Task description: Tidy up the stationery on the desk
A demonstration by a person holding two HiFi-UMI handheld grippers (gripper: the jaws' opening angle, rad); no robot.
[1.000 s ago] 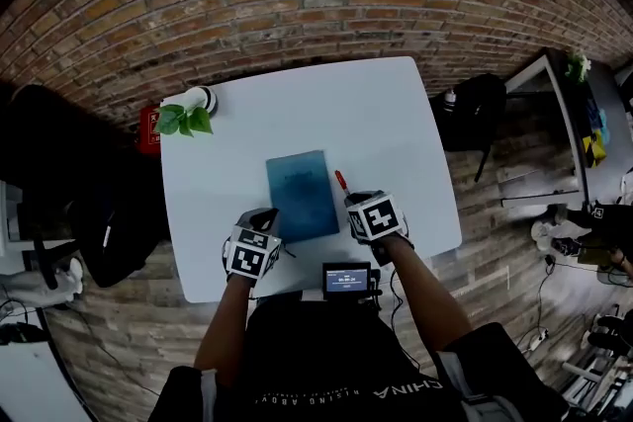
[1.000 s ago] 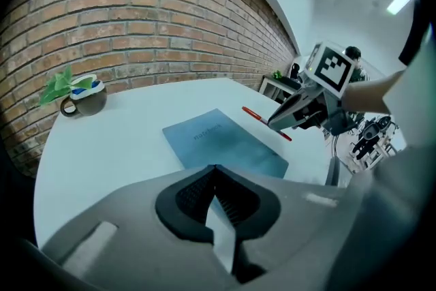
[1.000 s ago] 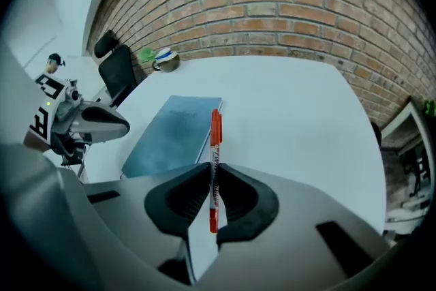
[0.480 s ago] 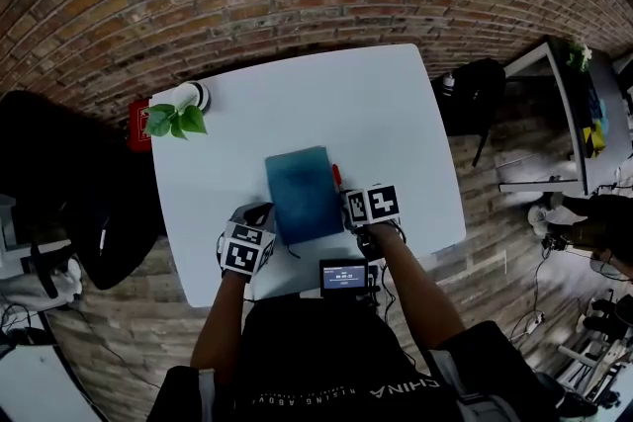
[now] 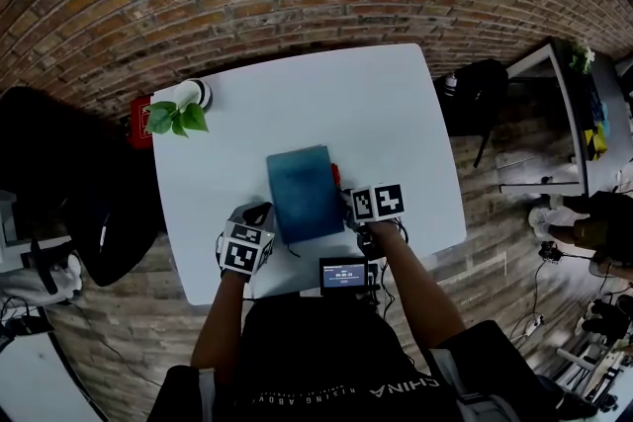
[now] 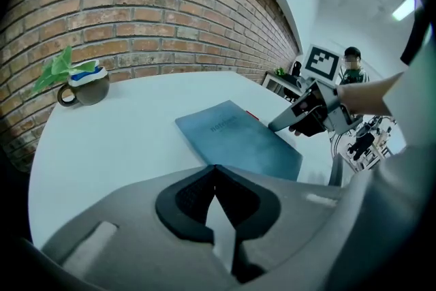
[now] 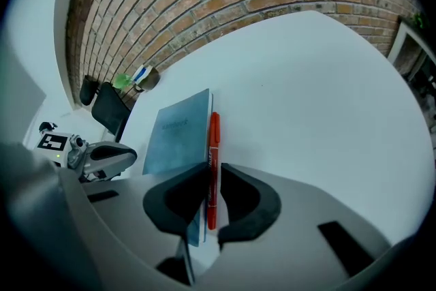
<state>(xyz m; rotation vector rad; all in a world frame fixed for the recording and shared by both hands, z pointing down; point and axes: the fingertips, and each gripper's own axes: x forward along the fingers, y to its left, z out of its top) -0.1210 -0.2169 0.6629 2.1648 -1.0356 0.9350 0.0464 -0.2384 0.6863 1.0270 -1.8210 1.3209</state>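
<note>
Red pen [image 7: 213, 143] is lying lengthwise between the jaws of the right claw [image 7: 213, 170], which have just been opening and are standing apart. Left claw [image 6: 216, 170], closed and empty, is sitting farther off.

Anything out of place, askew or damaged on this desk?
Nothing stands out. The notebook lies flat and closed, roughly square with the desk; the red pen lies straight along its right edge, between the right tongs, which have just been opening. The mug stands upright.
</note>
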